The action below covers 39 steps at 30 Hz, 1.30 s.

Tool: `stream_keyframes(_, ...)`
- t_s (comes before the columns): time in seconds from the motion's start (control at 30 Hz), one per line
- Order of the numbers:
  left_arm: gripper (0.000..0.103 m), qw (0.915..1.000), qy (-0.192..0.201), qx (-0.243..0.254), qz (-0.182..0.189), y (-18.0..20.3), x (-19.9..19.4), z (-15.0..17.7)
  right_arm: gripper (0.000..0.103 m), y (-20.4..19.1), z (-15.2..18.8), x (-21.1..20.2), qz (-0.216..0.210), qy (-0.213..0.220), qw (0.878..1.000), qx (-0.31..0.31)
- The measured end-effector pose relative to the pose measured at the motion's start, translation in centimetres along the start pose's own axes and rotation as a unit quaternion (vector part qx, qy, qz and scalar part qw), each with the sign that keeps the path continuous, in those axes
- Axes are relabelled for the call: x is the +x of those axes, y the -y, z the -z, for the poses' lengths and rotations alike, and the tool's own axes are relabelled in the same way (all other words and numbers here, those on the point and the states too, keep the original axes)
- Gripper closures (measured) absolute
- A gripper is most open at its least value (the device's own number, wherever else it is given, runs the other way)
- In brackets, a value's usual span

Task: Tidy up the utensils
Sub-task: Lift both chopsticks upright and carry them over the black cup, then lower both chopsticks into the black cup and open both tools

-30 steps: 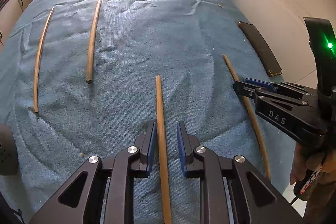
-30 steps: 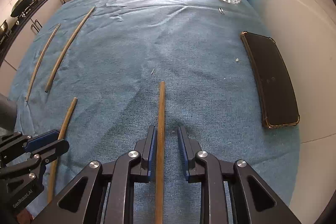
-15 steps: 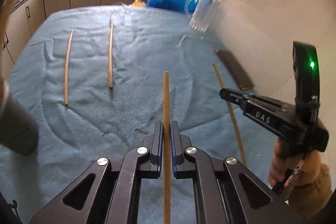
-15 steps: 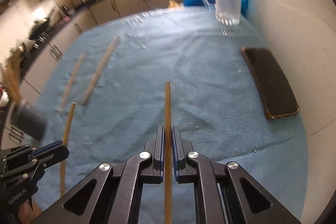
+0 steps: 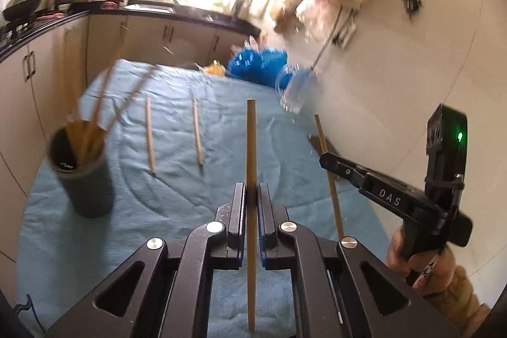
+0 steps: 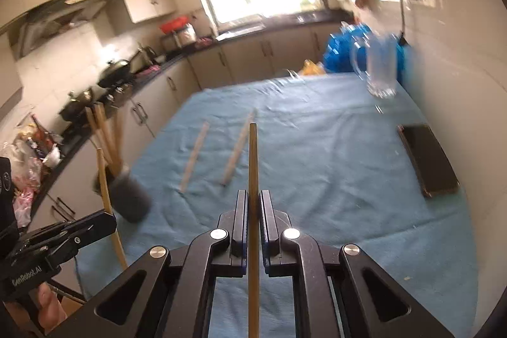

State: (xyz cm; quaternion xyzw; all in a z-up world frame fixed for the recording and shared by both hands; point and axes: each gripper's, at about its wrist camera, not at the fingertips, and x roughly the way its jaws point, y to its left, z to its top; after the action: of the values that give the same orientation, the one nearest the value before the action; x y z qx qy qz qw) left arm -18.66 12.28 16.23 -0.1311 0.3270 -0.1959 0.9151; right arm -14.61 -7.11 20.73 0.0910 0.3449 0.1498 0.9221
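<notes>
each chopstick (image 5: 251, 154) (image 6: 252, 167) is clamped above the blue cloth (image 5: 177, 205), one in the closed left gripper (image 5: 252, 195), one in the closed right gripper (image 6: 252, 201), so tip each upright and lower it gently into the dark holder (image 5: 80, 176).

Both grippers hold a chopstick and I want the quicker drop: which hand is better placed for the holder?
Left, probably: the dark holder stands nearer the left gripper than the right gripper.
</notes>
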Motion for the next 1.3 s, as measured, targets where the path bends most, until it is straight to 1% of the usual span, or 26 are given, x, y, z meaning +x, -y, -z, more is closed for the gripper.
stream_keyframes(0.17, 0.097, 0.9977, 0.059, -0.032, -0.003, -2.7, -5.6, -1.7, 0.096, -4.3, -1.7, -0.6, -0.046, 0.038, 0.998, -0.013)
stream_keyframes(0.23, 0.097, 0.9962, 0.078, -0.038, -0.007, -3.6, -7.3, -2.5, 0.096, -6.0, -2.4, -0.4, -0.066, 0.049, 0.997, -0.016)
stream_keyframes(0.3, 0.097, 0.9935, 0.106, -0.036, -0.02, -4.6, -9.5, -3.5, 0.096, -8.0, -3.2, -0.1, -0.085, 0.061, 0.994, -0.022)
stream_keyframes(0.43, 0.097, 0.9876, 0.145, -0.029, -0.052, -6.8, -12.6, -5.8, 0.096, -12.8, -5.2, 1.2, -0.125, 0.086, 0.988, -0.034)
stream_keyframes(0.6, 0.097, 0.9812, 0.171, -0.032, -0.084, -9.9, -13.9, -8.4, 0.096, -17.8, -7.5, 3.6, -0.159, 0.111, 0.98, -0.042)
stream_keyframes(0.7, 0.097, 0.9791, 0.176, -0.039, -0.094, -11.8, -13.6, -10.2, 0.096, -20.0, -8.8, 5.7, -0.165, 0.127, 0.977, -0.035)
stream_keyframes(0.8, 0.097, 0.9781, 0.176, -0.04, -0.104, -13.3, -12.6, -11.5, 0.096, -21.7, -9.6, 8.0, -0.15, 0.144, 0.978, -0.034)
stream_keyframes(0.93, 0.097, 0.9775, 0.166, -0.032, -0.126, -14.7, -10.1, -13.1, 0.096, -22.2, -10.3, 10.7, -0.135, 0.151, 0.979, -0.015)
stream_keyframes(1.07, 0.097, 0.9818, 0.14, -0.032, -0.124, -15.9, -7.5, -13.4, 0.096, -22.0, -10.3, 13.0, -0.121, 0.154, 0.981, 0.005)
stream_keyframes(1.3, 0.097, 0.9868, 0.103, -0.043, -0.118, -17.1, -4.1, -12.7, 0.096, -22.2, -9.5, 14.7, -0.091, 0.165, 0.982, -0.015)
